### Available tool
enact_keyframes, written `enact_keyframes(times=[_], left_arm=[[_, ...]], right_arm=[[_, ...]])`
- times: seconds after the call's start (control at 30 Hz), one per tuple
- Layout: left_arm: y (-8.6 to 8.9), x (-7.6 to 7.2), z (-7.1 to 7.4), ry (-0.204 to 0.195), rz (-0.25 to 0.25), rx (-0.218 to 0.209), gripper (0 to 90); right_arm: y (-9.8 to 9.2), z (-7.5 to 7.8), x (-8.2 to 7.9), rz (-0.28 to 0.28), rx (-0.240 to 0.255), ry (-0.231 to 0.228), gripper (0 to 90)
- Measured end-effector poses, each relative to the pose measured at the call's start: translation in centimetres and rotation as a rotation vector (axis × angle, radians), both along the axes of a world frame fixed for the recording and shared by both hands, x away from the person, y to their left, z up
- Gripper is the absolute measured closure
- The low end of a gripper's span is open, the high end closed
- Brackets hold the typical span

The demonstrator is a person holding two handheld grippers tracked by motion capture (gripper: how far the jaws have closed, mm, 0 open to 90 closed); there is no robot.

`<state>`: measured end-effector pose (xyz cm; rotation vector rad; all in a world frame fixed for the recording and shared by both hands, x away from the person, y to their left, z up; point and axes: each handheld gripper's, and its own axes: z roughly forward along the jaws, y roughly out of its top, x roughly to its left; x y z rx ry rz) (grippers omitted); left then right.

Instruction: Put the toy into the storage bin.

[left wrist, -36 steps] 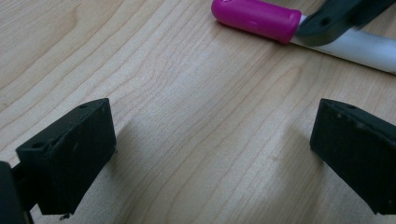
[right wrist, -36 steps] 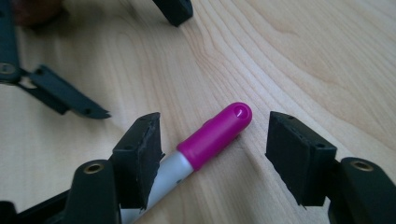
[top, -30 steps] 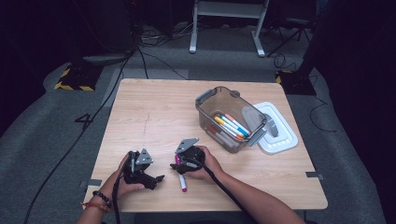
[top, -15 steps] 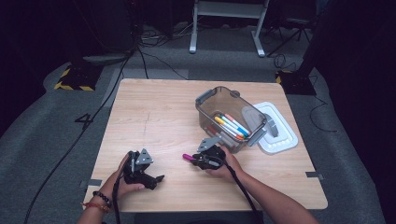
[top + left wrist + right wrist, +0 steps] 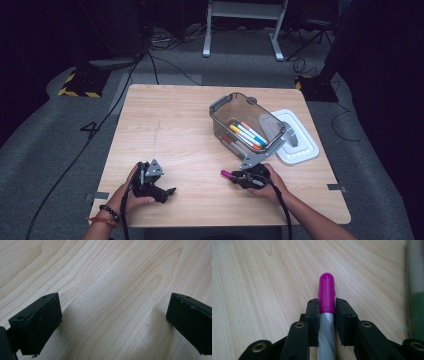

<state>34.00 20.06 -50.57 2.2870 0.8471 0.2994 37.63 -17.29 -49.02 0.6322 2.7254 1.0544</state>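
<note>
Overhead arrangement on a light wooden table (image 5: 180, 125), with all positions given relative to the clear plastic bin (image 5: 246, 126) standing toward the table's far right. The bin holds several coloured markers (image 5: 247, 134) lying side by side; its white lid (image 5: 299, 140) lies flat on the table, touching the bin's right side. Near the table's front edge, just in front of the bin, the right gripper (image 5: 236, 176) is held in the person's right hand (image 5: 267, 182), its jaws closed on a marker with a magenta cap (image 5: 227, 174); the cap points away from the bin, toward the table's left. In the right gripper view, the right gripper (image 5: 327, 307) clamps the grey barrel just below the magenta cap (image 5: 326, 290), which projects beyond the jaw tips above the wood grain. Well to the left of the bin and also near the front edge, the left gripper (image 5: 167, 192) rests in the person's left hand (image 5: 132, 192). In the left gripper view, its jaws stand wide apart over bare wood, holding nothing.
</note>
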Motion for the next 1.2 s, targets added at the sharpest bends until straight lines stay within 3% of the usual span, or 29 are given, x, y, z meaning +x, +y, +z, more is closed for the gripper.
enact_keyframes(times=[0.07, 0.2, 0.3, 0.6, 0.87, 1.2], left_arm=[[0.00, 0.00, 0.00, 0.000, 0.000, 0.000, 0.4], [0.00, 0.00, 0.00, 0.000, 0.000, 0.000, 0.5], [0.00, 0.01, 0.00, 0.000, -0.001, 0.000, 0.4], [0.00, 0.00, 0.00, 0.000, 0.000, 0.000, 0.5], [0.00, 0.00, 0.00, 0.001, 0.000, 0.000, 0.5], [0.00, 0.00, 0.00, 0.000, 0.000, 0.000, 0.5]], right_arm=[[-0.58, 0.04, -0.26, -0.004, -0.007, -0.004, 69.8], [-0.88, -0.04, -0.41, -0.012, -0.015, -0.018, 52.6], [-0.78, -0.18, -0.23, -0.019, -0.004, -0.018, 49.8], [-0.73, -0.23, -0.10, -0.039, 0.006, -0.021, 54.5], [-0.92, -0.09, 0.34, 0.026, 0.000, -0.024, 73.3], [-1.06, 0.13, 0.26, 0.044, -0.026, -0.034, 74.5]])
